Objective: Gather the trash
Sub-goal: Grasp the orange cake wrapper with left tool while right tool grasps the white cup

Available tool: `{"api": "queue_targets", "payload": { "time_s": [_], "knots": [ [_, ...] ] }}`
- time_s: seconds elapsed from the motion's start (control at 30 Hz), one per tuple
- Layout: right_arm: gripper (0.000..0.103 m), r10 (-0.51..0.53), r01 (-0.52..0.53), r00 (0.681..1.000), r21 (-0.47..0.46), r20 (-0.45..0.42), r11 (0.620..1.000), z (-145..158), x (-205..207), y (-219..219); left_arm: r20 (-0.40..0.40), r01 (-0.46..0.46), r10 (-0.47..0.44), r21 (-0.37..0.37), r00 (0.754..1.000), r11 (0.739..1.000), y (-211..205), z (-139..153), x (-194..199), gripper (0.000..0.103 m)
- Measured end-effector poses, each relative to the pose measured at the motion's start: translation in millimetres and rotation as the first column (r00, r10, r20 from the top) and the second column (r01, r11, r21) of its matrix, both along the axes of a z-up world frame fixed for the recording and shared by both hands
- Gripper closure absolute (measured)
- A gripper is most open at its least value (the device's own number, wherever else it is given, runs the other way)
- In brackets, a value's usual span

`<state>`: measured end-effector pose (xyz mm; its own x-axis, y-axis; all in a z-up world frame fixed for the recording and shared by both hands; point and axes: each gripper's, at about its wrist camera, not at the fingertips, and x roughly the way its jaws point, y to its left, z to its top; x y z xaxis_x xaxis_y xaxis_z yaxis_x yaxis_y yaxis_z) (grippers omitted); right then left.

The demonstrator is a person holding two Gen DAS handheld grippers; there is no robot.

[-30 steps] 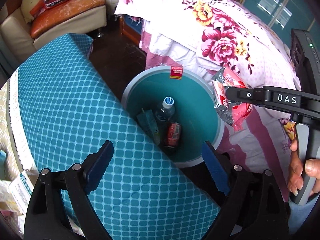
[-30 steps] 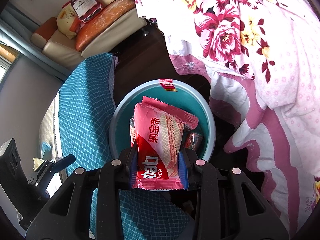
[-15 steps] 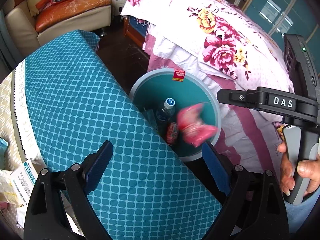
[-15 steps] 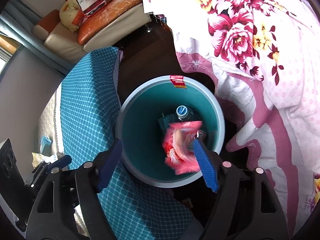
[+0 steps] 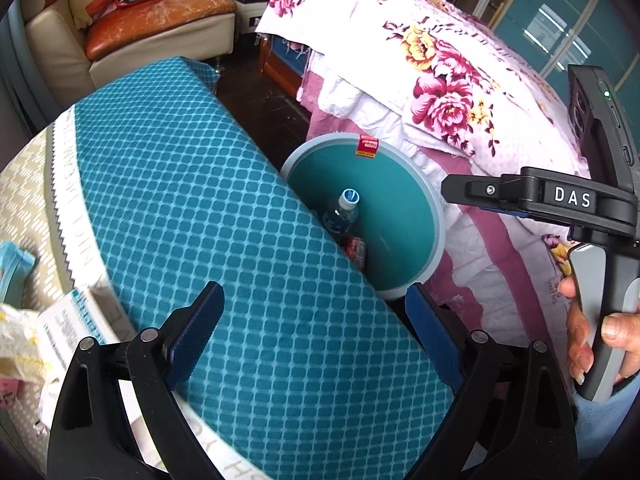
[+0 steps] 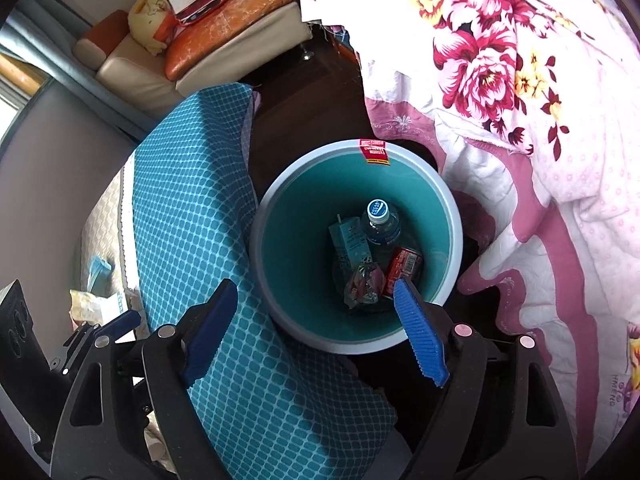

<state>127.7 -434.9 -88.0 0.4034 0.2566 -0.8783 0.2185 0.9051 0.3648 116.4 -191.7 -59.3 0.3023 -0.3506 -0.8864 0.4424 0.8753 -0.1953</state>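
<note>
A teal waste bin [image 6: 276, 184] stands on the dark floor between a teal cushion and a floral quilt. At its bottom lie a pink wafer wrapper [image 6: 364, 286], a water bottle [image 6: 380, 220], a red can [image 6: 404, 266] and a small carton [image 6: 350, 242]. My right gripper [image 6: 314, 296] hovers above the bin's near rim, its jaws opening with nothing between them. My left gripper [image 5: 314, 300] is open and empty over the cushion, left of the bin [image 5: 436, 216]. From there the right gripper [image 5: 456, 192] shows side-on, held by a hand [image 5: 592, 336].
The teal diamond-patterned cushion [image 5: 200, 220] borders the bin on the left and the floral quilt [image 5: 440, 80] drapes close on the right. Paper packets [image 5: 60, 320] lie at the cushion's left edge. A sofa [image 5: 160, 28] with an orange seat stands at the back.
The right gripper opened and let go of the pink wafer wrapper, which fell into the bin. Both grippers drifted a little, the bin sliding rightwards in the left wrist view.
</note>
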Motion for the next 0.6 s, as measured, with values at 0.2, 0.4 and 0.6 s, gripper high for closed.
{"api": "queue_targets", "payload": {
  "time_s": [0.2,0.4,0.6],
  "knots": [
    [0.017,0.056,-0.056,0.998,-0.041,0.014,0.998,12,-21,26,0.026,-0.034,0.034,0.010,0.999,0.999,30,16,-30,0.011],
    [0.016,0.202,-0.202,0.979,-0.067,-0.006,0.977,5,-46,77,0.044,-0.108,0.107,0.027,0.993,0.994,77,26,-65,0.011],
    [0.016,0.337,-0.337,0.941,-0.059,-0.016,0.940,6,-66,126,0.031,-0.210,0.208,0.060,0.978,0.976,135,22,-103,0.011]
  ]
}}
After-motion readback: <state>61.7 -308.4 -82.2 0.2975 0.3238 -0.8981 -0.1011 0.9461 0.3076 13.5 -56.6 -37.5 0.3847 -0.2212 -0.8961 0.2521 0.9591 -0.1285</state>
